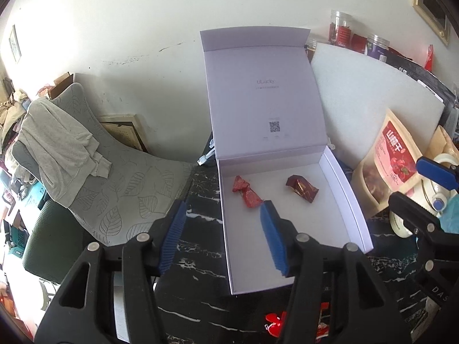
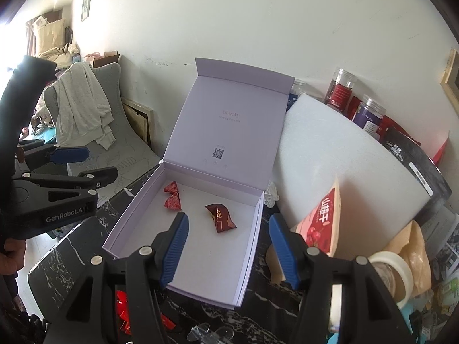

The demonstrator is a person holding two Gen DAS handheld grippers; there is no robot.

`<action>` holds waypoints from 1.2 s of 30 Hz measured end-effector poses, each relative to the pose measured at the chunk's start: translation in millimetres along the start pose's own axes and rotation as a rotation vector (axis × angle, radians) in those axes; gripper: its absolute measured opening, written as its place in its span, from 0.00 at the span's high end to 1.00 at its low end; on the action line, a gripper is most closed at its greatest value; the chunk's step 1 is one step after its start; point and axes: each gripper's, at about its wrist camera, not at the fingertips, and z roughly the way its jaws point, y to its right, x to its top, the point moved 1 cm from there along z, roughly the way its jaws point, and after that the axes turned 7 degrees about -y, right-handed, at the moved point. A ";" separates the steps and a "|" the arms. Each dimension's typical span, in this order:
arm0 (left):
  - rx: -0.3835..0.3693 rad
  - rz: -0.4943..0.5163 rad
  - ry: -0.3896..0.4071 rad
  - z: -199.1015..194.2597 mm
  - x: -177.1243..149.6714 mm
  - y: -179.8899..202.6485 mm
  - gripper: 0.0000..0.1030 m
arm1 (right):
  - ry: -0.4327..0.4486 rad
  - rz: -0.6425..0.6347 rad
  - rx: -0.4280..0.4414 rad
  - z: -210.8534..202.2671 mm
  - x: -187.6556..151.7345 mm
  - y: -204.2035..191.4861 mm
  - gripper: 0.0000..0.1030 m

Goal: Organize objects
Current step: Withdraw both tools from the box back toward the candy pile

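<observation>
— Where do the sweets lie?
— Two red candies (image 1: 247, 191) (image 2: 220, 218) rest apart inside the open white box (image 1: 351, 200), toward its far end.
— The grippers?
— Left gripper (image 1: 226, 230) and right gripper (image 2: 229, 246) both hang wide apart, holding nothing — near the box's near end.

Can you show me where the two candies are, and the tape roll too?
Bright red candy (image 1: 247, 193): left wrist view, middle of its wrapper.
Dark red candy (image 2: 221, 218): right wrist view, middle of its wrapper.
Tape roll (image 2: 397, 269): right wrist view, its pale outer band.
</observation>
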 end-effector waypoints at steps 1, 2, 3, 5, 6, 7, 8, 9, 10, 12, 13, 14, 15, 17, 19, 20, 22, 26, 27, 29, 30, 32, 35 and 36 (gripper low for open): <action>-0.001 0.003 -0.002 -3.0 -3.1 0.4 0.49 | 0.005 0.005 -0.003 -3.3 -1.7 0.3 0.43; -0.001 0.003 -0.003 -5.9 -6.3 0.8 0.49 | 0.008 0.009 -0.009 -7.2 -4.3 0.2 0.43; 0.001 0.002 -0.003 -8.4 -8.9 1.0 0.49 | 0.007 0.009 -0.011 -9.5 -6.0 0.0 0.43; 0.000 -0.003 -0.002 -13.8 -14.9 0.9 0.48 | 0.010 0.005 -0.016 -16.3 -11.9 -1.8 0.43; 0.000 -0.005 -0.001 -15.9 -17.4 0.8 0.47 | 0.010 0.003 -0.018 -18.8 -14.4 -2.6 0.43; 0.005 -0.007 -0.002 -18.0 -20.4 1.1 0.46 | 0.010 0.001 -0.020 -21.2 -17.1 -3.5 0.43; 0.010 -0.008 -0.001 -20.1 -23.4 1.5 0.46 | 0.012 0.000 -0.019 -24.1 -20.9 -4.6 0.43; 0.014 -0.009 0.002 -22.2 -26.2 1.9 0.45 | 0.012 -0.001 -0.018 -25.8 -23.2 -5.2 0.43; 0.015 -0.008 0.004 -24.6 -29.3 2.6 0.44 | 0.011 -0.001 -0.018 -28.5 -26.7 -6.3 0.43; 0.004 0.010 0.008 -28.9 -35.2 4.4 0.43 | 0.011 -0.002 -0.021 -31.6 -31.7 -7.8 0.43; 0.005 0.011 0.009 -31.0 -38.4 5.3 0.43 | 0.010 -0.003 -0.023 -33.6 -34.5 -8.7 0.42; 0.005 0.013 0.011 -33.2 -41.9 6.4 0.43 | 0.012 -0.005 -0.023 -35.8 -37.5 -9.7 0.42; 0.004 0.016 0.013 -35.6 -45.6 7.5 0.42 | 0.012 -0.009 -0.022 -38.1 -40.7 -11.0 0.42; 0.004 0.021 0.014 -38.6 -51.1 10.1 0.40 | 0.013 -0.011 -0.023 -41.9 -46.4 -12.7 0.39; 0.001 0.028 0.016 -42.1 -58.4 12.2 0.38 | 0.019 -0.012 -0.023 -45.7 -52.4 -14.0 0.38; 0.000 0.029 0.015 -43.1 -60.4 12.6 0.37 | 0.019 -0.012 -0.020 -47.4 -56.1 -14.8 0.38; -0.003 0.026 0.017 -45.2 -66.3 13.4 0.36 | 0.017 -0.010 -0.018 -49.4 -62.3 -15.7 0.38; 0.000 0.020 0.020 -48.9 -81.4 15.1 0.36 | 0.006 -0.008 -0.011 -50.0 -74.8 -18.1 0.38; -0.003 0.021 0.019 -49.7 -84.4 15.5 0.36 | 0.002 -0.007 -0.009 -49.9 -77.9 -18.7 0.38; -0.009 0.022 0.017 -51.2 -91.2 16.1 0.36 | -0.005 -0.007 -0.007 -49.9 -84.9 -20.5 0.38; -0.011 0.024 0.017 -51.7 -94.7 16.9 0.36 | -0.008 -0.007 -0.006 -50.0 -87.7 -21.3 0.38; -0.015 0.029 0.010 -50.4 -101.6 19.1 0.34 | -0.015 -0.008 -0.004 -49.1 -94.5 -22.9 0.38; -0.022 0.034 -0.009 -46.7 -111.8 22.4 0.33 | -0.029 -0.005 0.002 -46.1 -104.3 -24.1 0.38; -0.020 0.037 -0.012 -45.6 -115.4 23.7 0.33 | -0.034 -0.002 0.002 -44.8 -107.3 -24.0 0.38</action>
